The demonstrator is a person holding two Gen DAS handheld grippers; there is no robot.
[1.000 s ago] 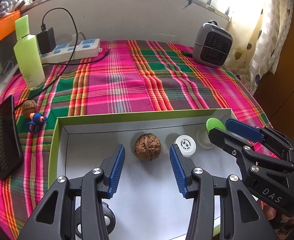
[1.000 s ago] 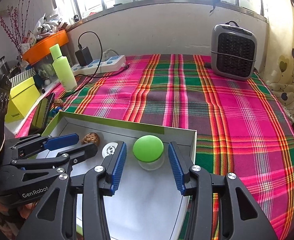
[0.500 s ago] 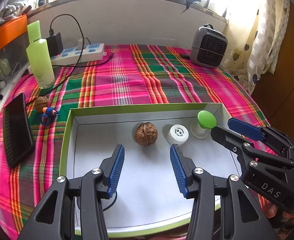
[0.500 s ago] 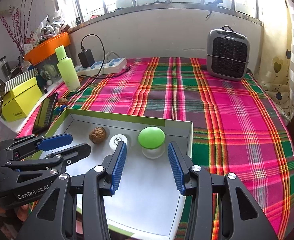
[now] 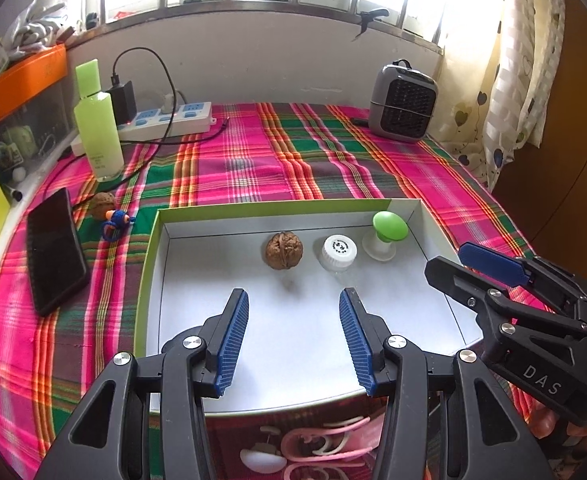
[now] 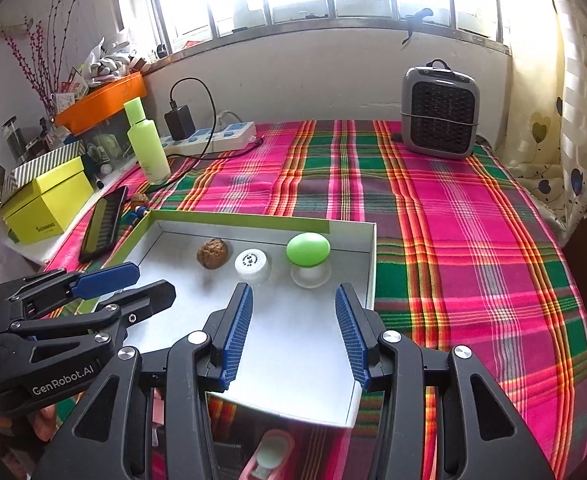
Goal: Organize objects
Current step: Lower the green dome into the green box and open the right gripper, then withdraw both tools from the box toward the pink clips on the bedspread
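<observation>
Nearest to me, my left gripper [image 5: 293, 336] hangs with its blue pads spread apart and nothing between them, above the near half of the shallow white tray [image 5: 151, 264] with a green rim. My right gripper [image 6: 293, 332] is likewise released and empty, over the tray's near right corner.

Further in, three things sit in a row near the tray's far wall: a walnut [image 5: 284, 250] on the left, a white-capped bottle [image 5: 339, 252] in the middle, just beside it, and a green-capped jar [image 5: 389, 230] on the right. In my judgement these are already sorted.

Beyond the tray's left edge, on the plaid cloth [image 5: 333, 160], a second walnut [image 5: 102, 205] touches a small blue toy [image 5: 115, 222], beside a black phone [image 5: 55, 250]. These look like the next pick. I would take the left gripper there, come straight down over the walnut, and close gently so the round shell does not roll away.

Farthest back stand a green bottle [image 5: 97, 124], a power strip [image 5: 165, 124] and a grey heater [image 5: 403, 102].
</observation>
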